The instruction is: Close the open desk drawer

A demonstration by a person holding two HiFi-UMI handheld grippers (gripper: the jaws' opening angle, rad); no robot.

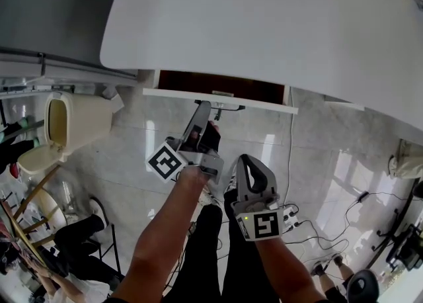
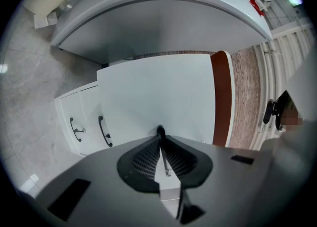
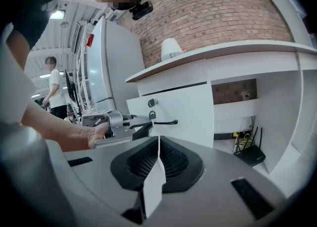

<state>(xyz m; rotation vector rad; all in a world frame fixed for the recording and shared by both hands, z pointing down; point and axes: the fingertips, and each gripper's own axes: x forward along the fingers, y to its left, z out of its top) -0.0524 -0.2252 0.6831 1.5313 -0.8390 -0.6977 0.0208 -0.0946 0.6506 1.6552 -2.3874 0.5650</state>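
Note:
Under the white desk top, the open drawer shows a dark inside and a white front. A black bar handle runs across that front, below a small lock. My left gripper points level at the front and is shut on the handle, whose black end shows at the jaw tips. My right gripper hangs back to the right, away from the drawer, shut with nothing in it.
A beige bin stands on the tiled floor at the left. A low white cabinet with two black handles sits beside the desk. A router and cables lie under the desk, and a power strip is by my legs. A person stands far off.

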